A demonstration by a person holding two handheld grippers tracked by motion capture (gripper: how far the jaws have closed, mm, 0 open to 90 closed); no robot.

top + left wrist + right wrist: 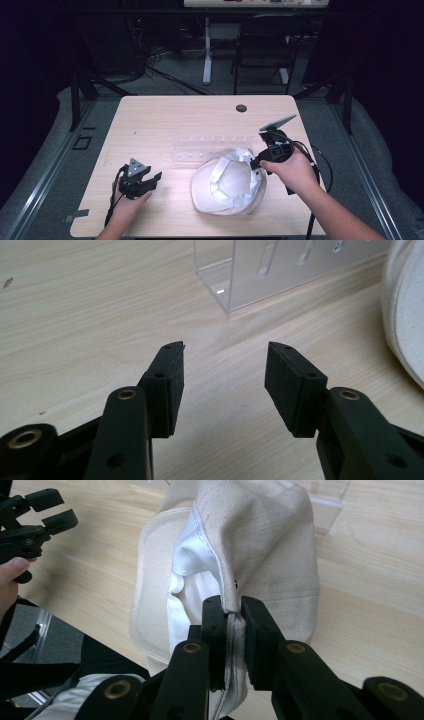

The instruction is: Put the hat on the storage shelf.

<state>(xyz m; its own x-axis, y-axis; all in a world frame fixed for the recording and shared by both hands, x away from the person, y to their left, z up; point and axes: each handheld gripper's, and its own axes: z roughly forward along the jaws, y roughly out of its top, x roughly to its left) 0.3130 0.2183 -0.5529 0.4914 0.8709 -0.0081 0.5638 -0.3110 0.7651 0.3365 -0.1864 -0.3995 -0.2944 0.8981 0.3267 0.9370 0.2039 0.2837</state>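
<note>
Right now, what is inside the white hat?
The hat lies with its opening up, showing a white lining. The right gripper is clamped on its edge seam. Folds hide the deeper part, so I cannot tell if anything lies in there.

The hat [229, 182] lies on the table [150, 120] at lower centre of the high view. The rack [200, 147] stands just behind it, toward upper centre. The left gripper [150, 181] sits lower left, apart from the hat. The right gripper [255, 163] is at the hat's right edge, clamped on its rim.
</note>
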